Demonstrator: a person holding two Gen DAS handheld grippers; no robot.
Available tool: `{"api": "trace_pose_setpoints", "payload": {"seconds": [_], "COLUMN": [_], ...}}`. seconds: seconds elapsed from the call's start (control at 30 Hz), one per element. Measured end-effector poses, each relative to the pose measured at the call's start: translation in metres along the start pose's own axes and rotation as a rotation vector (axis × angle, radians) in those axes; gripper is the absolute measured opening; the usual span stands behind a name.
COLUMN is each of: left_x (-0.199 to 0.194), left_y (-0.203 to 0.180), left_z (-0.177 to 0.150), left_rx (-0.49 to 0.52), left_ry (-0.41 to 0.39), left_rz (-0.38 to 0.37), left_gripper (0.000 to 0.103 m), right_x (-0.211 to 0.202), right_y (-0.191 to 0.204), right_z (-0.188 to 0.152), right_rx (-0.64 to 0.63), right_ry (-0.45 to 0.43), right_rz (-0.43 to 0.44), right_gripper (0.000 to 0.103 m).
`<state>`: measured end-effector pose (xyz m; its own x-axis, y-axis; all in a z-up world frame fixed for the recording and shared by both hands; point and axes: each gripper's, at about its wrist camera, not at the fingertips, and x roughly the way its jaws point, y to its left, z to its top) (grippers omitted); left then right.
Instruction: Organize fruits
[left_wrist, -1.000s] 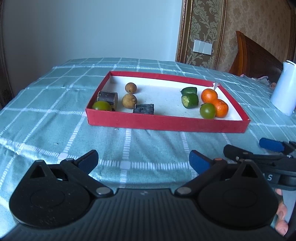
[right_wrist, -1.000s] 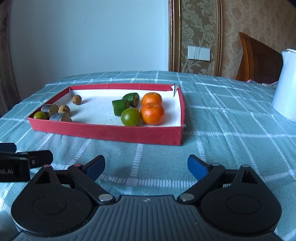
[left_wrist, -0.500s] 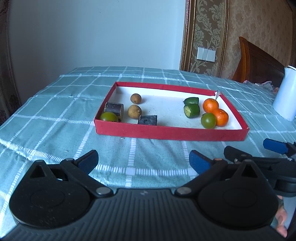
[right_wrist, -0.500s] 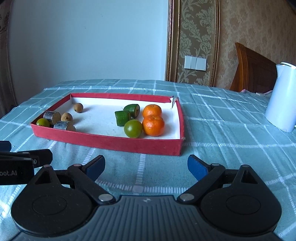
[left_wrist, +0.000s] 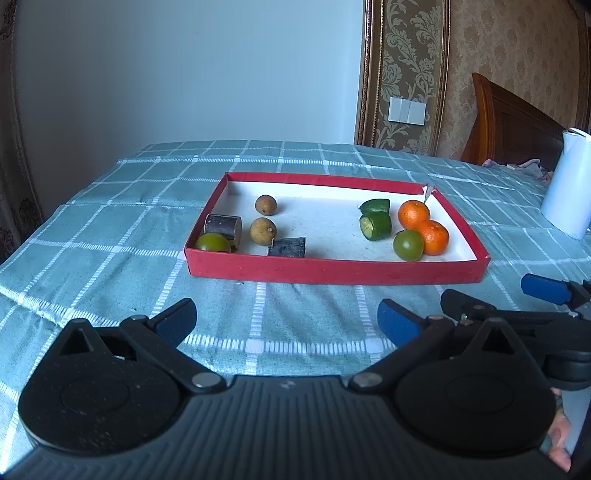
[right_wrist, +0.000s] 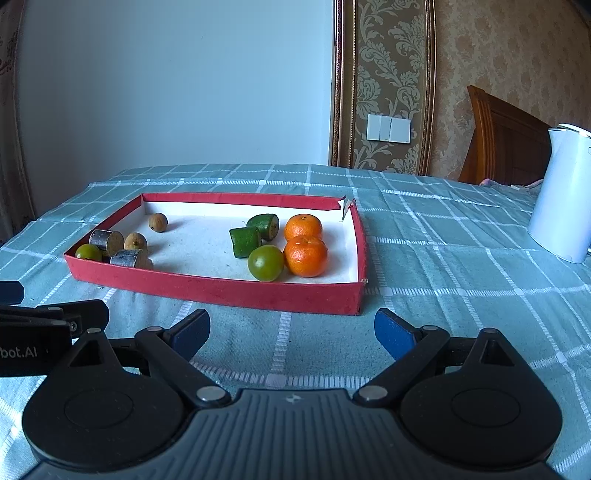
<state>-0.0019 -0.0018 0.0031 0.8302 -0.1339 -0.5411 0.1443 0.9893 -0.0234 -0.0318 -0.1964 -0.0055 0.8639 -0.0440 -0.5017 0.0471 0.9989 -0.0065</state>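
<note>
Both grippers hover level over the checked cloth (left_wrist: 110, 236), short of the red tray (left_wrist: 332, 271), side by side. Left gripper (left_wrist: 286, 319): jaws spread wide, nothing held. Right gripper (right_wrist: 291, 330): likewise wide and empty. Fruits lie in the tray: oranges (right_wrist: 304, 254) and cut green pieces (right_wrist: 245, 240) at its right end, brown ones (left_wrist: 263, 229) at left

A shallow red tray (right_wrist: 221, 291) sits on the teal checked tablecloth (right_wrist: 443, 266). At its right end two oranges (right_wrist: 306, 254) touch, with a green citrus (right_wrist: 265, 263) beside the nearer one and two green cut pieces (right_wrist: 245, 240) just behind. The right gripper (right_wrist: 291, 330) hovers before the tray, jaws spread wide, nothing between them. A white kettle (right_wrist: 563, 199) stands far right.
</note>
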Motion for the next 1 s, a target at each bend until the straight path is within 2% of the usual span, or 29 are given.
{"api": "trace_pose_setpoints", "payload": {"seconds": [0.77,1.0], "left_x": [-0.011,-0.010], "left_y": [-0.011,-0.009], "left_z": [-0.002,-0.002], "left_rx": [0.106,0.099], "left_ry": [-0.062,-0.064], "left_rz": [0.048,0.045], "left_gripper": [0.103,0.103], "right_x": [0.002,0.002], "right_y": [-0.001,0.000], "right_z": [-0.001,-0.002], "right_rx": [0.009,0.007], "right_ry": [0.005,0.006], "right_rz": [0.008,0.013], "right_gripper": [0.096,0.096]}}
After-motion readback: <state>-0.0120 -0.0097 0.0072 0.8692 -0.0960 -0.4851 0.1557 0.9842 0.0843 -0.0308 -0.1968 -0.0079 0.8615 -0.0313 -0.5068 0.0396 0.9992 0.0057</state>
